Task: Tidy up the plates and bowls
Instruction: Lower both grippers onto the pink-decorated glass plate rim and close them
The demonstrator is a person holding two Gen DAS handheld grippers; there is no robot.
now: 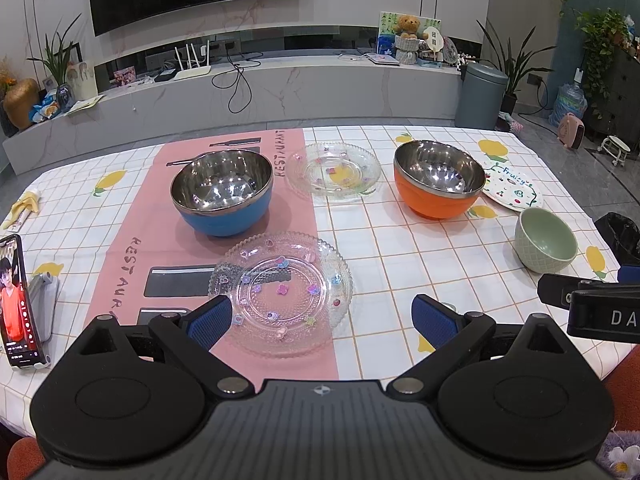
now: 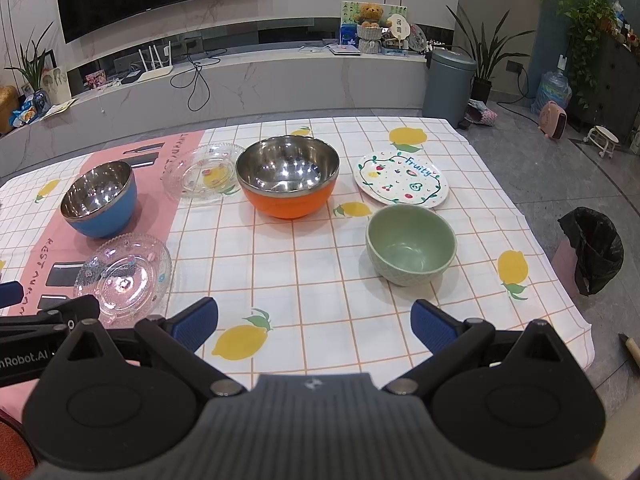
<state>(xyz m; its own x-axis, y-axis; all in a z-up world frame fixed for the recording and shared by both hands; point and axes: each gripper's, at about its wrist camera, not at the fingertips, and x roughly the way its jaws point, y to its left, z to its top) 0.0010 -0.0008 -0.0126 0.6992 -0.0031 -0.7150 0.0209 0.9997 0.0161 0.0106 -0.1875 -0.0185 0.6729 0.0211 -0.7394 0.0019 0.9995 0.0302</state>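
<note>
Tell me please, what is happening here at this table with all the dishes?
A person holds a gripper in each hand above a table set with loose dishes, and sorting has not begun. The left gripper hangs with open jaws over the near glass plate; the right gripper is open too, holding nothing, facing the green bowl. The blue bowl, orange bowl, far glass plate and painted plate all stand apart, nothing stacked.
</note>
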